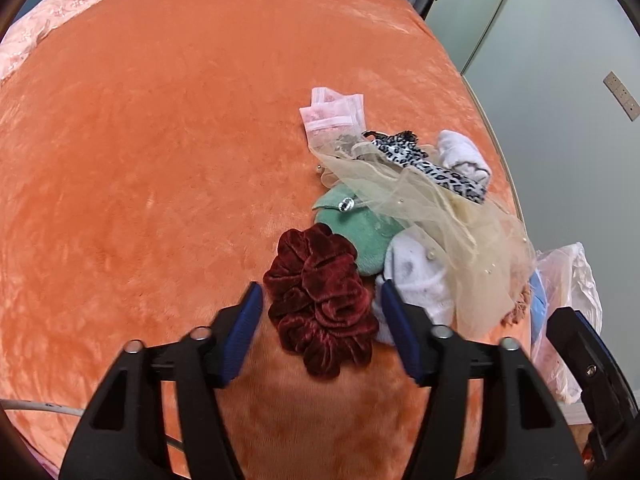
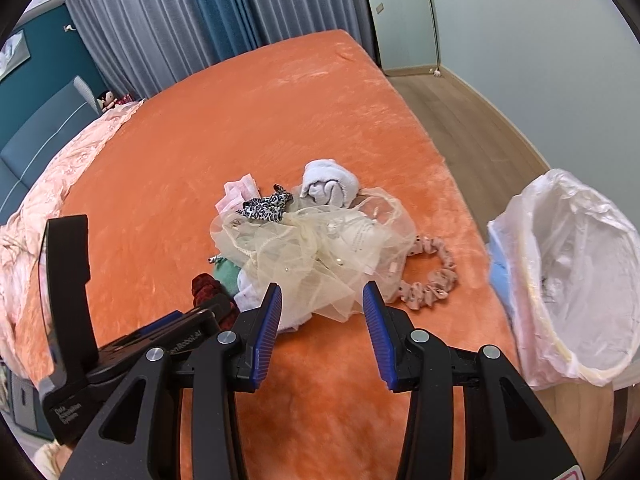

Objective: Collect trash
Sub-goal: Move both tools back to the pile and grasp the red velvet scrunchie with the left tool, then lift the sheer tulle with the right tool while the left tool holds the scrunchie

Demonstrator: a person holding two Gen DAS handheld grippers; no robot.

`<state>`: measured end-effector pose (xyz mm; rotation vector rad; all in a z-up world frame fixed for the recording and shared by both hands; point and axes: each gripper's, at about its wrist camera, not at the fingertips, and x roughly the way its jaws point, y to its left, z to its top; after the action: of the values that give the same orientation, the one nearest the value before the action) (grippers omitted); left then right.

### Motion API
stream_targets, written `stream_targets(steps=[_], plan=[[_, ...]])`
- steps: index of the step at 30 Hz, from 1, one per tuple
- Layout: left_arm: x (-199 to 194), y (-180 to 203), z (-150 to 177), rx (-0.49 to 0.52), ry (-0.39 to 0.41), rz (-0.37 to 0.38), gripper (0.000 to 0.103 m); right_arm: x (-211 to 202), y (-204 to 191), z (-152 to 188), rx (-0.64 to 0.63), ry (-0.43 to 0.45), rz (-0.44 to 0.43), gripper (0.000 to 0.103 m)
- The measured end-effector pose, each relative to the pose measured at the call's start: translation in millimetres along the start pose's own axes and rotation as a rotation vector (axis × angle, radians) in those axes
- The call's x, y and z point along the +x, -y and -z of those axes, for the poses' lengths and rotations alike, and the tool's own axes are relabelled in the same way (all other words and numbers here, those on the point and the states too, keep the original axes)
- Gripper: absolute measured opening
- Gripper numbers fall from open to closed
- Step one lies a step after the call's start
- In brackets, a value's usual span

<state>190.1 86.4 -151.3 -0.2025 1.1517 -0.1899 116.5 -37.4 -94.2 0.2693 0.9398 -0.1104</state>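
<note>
The left tool stands spread, its blue pads straddling the dark red velvet scrunchie without pressing on it. The right tool is likewise spread and holds nothing, its tips just short of the cream tulle that caps the pile.

The trash lies heaped on the bed. In the right wrist view, a green cloth and white socks sit at 9 o'clock of the tulle, a pink dotted scrunchie at 3 o'clock, a leopard-print band and a rolled white sock at 12 o'clock, and a pink pouch at 11 o'clock. The bin with a plastic liner stands beside the bed at 3 o'clock.

The risks, as I judge them: the tulle is draped over several items, so a pull could drag them along and spill them short of the bin. The two tools work close together and could collide. The plush cover may also be pinched with the scrunchie.

The bed wears an orange velvety cover, with a pink quilt at 9 o'clock. Farther off are grey and teal curtains, a wooden floor and pale walls.
</note>
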Motion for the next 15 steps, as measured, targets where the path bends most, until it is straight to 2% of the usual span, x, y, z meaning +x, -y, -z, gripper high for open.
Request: stream_targets(steps=[2, 3, 5, 10, 12, 14, 15], plan=[[4.3, -2.2, -1.2, -0.003, -0.017, 0.021, 0.028, 7.8, -3.5, -2.8, -0.002, -0.009, -0.004, 0.047], [6.4, -2.7, -1.7, 0.001, -0.023, 0.022, 0.023, 11.0, -5.6, -3.7, -0.005, -0.013, -0.005, 0.047], [5.8, -3.6, -1.7, 0.007, -0.018, 0.024, 0.017, 18.0, -11.1, -5.7, -0.015, -0.021, -0.016, 0.048], [-5.9, -6.5, -1.6, 0.018, 0.009, 0.036, 0.015, 45.0, -19.8, -5.5, -0.007, -0.080, -0.051, 0.047], [-12.8, -7.5, -1.1, 0.023, 0.019, 0.036, 0.015, 52.9, -22.0, -3.6, -0.002, -0.100, -0.062, 0.037], [-19.8, -8.5, -0.8, 0.026, 0.027, 0.036, 0.015, 55.9, -25.4, -2.1, -0.014, -0.116, -0.073, 0.005], [-24.9, -9.3, -0.6, 0.024, 0.033, 0.038, 0.015, 54.9, -27.6, -1.7, -0.023, -0.117, -0.081, 0.002]])
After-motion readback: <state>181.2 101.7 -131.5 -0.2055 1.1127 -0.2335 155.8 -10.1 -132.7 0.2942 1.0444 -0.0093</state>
